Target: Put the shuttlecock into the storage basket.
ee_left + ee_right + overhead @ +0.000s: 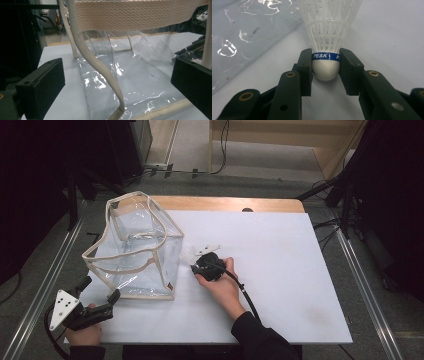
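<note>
the right gripper (325, 72) is clamped on the rounded white cork of a white plastic-skirted shuttlecock (327, 37) with a blue "peak" band, held low over the middle of the white worktop (280, 270), just beside the clear plastic bag with cream webbing trim (135, 247) that stands open toward the worktop's left edge. the left gripper (100, 290) waits wide open at the bag's near-left corner, gripping nothing.

the grip sits only on the smooth cork, so the shuttlecock could likely twist or pop out if its skirt brushes the bag wall. the soft bag may also sag or slide, since nothing steadies it.

the right gripper view shows the band and jaw contact, too small to read from above; the left gripper view shows the webbing strap (140, 15) hanging across the bag mouth.
</note>
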Available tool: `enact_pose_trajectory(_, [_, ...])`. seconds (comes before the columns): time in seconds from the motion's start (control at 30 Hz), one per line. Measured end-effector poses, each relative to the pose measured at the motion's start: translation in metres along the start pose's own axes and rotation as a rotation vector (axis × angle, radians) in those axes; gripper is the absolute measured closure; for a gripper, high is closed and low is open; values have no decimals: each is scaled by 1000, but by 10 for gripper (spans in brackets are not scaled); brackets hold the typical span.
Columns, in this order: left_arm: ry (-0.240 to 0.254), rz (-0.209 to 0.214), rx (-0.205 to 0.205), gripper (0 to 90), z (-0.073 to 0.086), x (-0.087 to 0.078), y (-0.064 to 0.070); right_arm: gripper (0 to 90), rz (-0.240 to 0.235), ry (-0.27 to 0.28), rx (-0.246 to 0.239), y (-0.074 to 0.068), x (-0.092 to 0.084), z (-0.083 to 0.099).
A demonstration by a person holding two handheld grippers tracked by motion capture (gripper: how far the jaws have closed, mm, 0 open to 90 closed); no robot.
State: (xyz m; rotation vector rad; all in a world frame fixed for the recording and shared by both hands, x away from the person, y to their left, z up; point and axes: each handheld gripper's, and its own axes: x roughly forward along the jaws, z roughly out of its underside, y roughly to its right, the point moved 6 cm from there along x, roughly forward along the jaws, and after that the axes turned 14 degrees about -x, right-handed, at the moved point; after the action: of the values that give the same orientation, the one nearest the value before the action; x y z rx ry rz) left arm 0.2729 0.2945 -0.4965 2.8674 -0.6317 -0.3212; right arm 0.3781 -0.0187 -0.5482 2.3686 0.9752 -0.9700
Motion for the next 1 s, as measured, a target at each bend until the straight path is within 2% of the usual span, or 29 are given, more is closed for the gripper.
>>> enact_pose_trajectory(1.0, [-2, 1, 1, 0, 0, 0, 1, 630, 14, 66, 18, 11, -26, -4])
